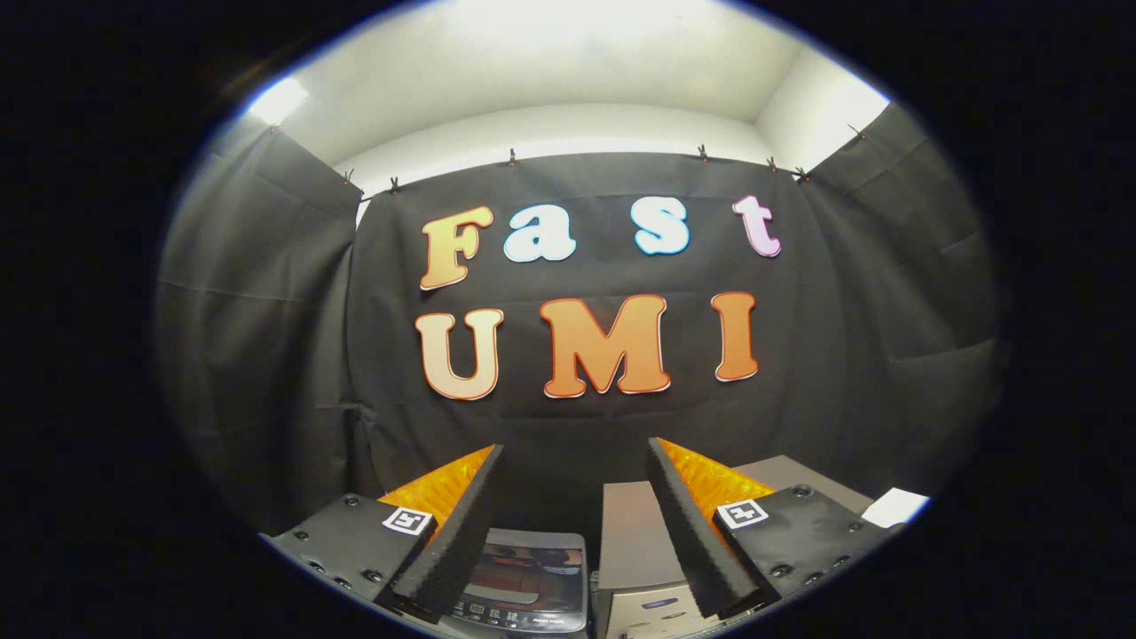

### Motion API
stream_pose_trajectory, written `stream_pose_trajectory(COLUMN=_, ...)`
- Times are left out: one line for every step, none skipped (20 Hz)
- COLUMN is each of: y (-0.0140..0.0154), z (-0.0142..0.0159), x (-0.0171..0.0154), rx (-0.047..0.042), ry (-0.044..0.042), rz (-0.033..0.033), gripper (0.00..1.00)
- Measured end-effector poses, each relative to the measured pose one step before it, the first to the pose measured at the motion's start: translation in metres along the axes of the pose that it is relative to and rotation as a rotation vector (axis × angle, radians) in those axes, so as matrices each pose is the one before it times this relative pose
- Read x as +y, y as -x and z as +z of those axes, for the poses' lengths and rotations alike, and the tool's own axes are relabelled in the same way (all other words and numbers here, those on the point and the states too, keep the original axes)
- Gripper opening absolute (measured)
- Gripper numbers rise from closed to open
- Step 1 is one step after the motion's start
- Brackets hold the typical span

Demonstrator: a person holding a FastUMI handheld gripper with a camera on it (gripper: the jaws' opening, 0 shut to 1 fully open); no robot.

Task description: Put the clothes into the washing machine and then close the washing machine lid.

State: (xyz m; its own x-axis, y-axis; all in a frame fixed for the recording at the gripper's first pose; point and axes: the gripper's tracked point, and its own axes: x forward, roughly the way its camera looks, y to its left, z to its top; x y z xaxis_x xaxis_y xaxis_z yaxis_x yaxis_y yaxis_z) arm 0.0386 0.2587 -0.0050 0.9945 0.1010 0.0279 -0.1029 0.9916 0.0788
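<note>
Booth wall (pixel 266 337) hangs behind as black backdrop. Gripper (pixel 577 461) held high and level, fingers wide apart, nothing between them, likely poised before descent. Below fingers, small washing machine (pixel 524 577) sits with lid apparently down; beside it, grey box-like unit (pixel 635 541). Clothes not discernible.

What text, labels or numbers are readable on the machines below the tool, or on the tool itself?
Washing machine panel: print too small to read.
Grey box beside it: marks blurred, unreadable.
Tool, open, nothing between its fingers: square coded tags, no words.
</note>
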Motion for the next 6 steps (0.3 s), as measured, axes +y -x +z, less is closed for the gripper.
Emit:
stream_pose_trajectory(y=0.01205, z=0.00473, x=-0.0084, rx=-0.00949, ry=0.00294, rz=-0.00547, gripper=1.0)
stream_pose_trajectory(y=0.01049, z=0.00403, x=-0.00709, rx=-0.00645, ry=0.00217, rz=-0.00632, gripper=1.0)
stream_pose_trajectory(y=0.00822, z=0.00246, x=-0.0069, rx=-0.00273, ry=0.00273, rz=-0.00759, gripper=1.0)
stream_pose_trajectory(y=0.00906, z=0.00051, x=-0.0075, rx=0.00158, ry=0.00193, rz=-0.00815, gripper=1.0)
stream_pose_trajectory(y=0.00833, z=0.00072, x=-0.00715, rx=-0.00191, ry=-0.00297, rz=-0.00813, gripper=1.0)
stream_pose_trajectory(y=0.00651, z=-0.00001, x=-0.00483, rx=-0.00067, ry=-0.00634, rz=-0.00379, gripper=1.0)
